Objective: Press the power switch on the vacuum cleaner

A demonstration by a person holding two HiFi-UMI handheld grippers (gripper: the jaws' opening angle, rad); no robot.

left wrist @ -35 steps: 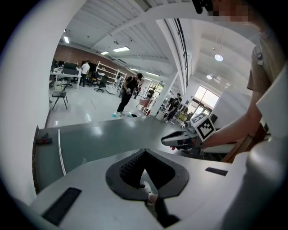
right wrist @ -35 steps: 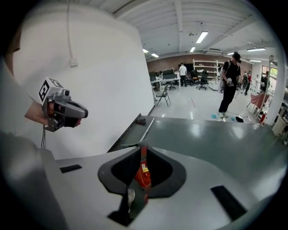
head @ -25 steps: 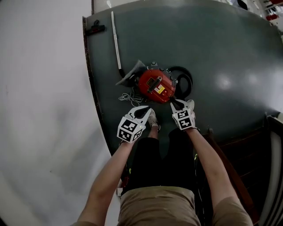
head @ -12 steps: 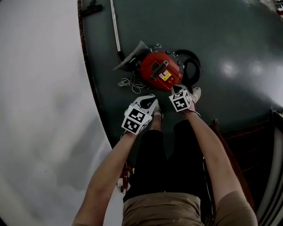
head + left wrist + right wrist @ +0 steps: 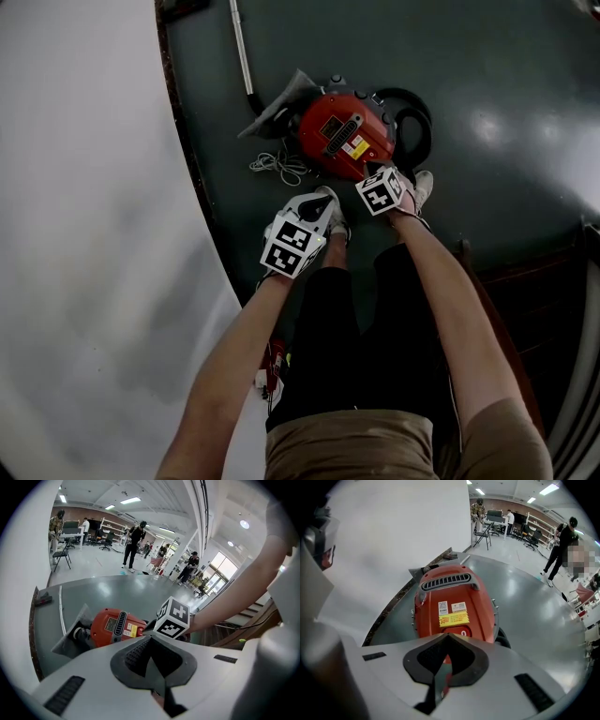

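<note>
The red vacuum cleaner (image 5: 342, 131) lies on the dark green floor, its vent grille on top. Its red power switch (image 5: 460, 632) sits at the near end below the yellow label, just beyond my right gripper's tips. My right gripper (image 5: 371, 172) points steeply down over that end. Its jaws have just been closing and now meet, shut, with nothing between them (image 5: 449, 635). My left gripper (image 5: 323, 200) hangs to the left, short of the vacuum (image 5: 115, 627), shut and empty (image 5: 151, 637). The right gripper's marker cube (image 5: 172, 619) shows in the left gripper view.
A metal wand (image 5: 240, 47) runs away from the vacuum, a grey floor head (image 5: 277, 108) beside it. A white cord (image 5: 278, 167) lies bunched at the left, a black hose (image 5: 417, 122) loops at the right. Dark stairs (image 5: 534, 291) border the right. People stand far off (image 5: 136, 538).
Both grippers have dropped toward the vacuum. The right one has come over its near end; the left has followed beside it.
</note>
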